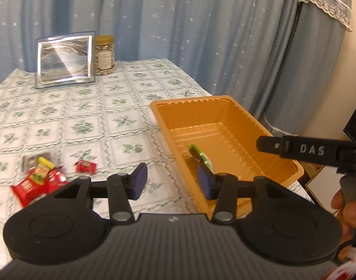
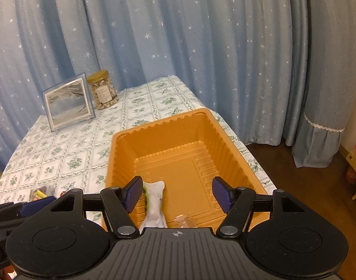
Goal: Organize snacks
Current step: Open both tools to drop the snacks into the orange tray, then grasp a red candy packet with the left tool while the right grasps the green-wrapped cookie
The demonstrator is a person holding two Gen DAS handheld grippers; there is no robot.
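Both claws, left (image 1: pixel 172 182) and right (image 2: pixel 176 193), spread empty; I'd pinch the light, crinkly red foil snack packets (image 1: pixel 35 184) mid-body, since they slip.

Glossy ribbed plastic tray (image 2: pixel 227 140); printed tablecloth (image 1: pixel 84 116), possibly vinyl; shiny snack wrappers (image 1: pixel 35 182).
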